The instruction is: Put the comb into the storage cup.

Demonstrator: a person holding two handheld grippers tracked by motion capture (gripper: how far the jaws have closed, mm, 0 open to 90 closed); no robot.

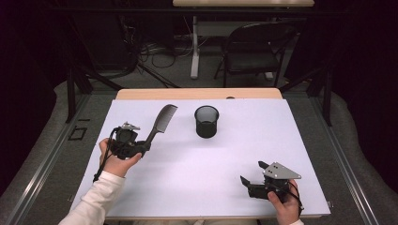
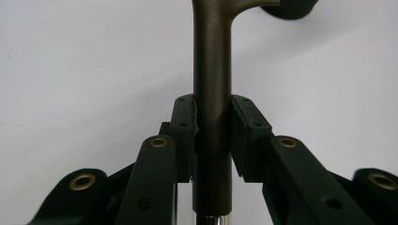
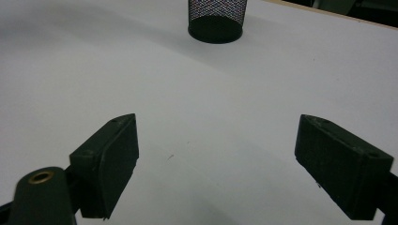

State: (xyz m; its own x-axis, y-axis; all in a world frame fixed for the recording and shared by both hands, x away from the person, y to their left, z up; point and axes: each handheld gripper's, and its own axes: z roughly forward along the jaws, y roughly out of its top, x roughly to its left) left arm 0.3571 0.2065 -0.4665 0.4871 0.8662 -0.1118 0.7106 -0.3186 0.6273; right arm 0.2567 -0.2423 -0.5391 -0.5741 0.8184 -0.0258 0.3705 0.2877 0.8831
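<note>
Left fingers (image 1: 143, 146) clamp comb (image 1: 162, 119) by handle, teeth toward cup (image 1: 207, 121) for my drop; right fingers (image 1: 252, 174) released.

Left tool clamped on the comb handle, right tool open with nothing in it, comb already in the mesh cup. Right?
Not quite: the comb is not in the mesh cup. The high view shows it held beside the cup. The left tool is clamped on its handle, and the right tool is open with nothing in it.
</note>
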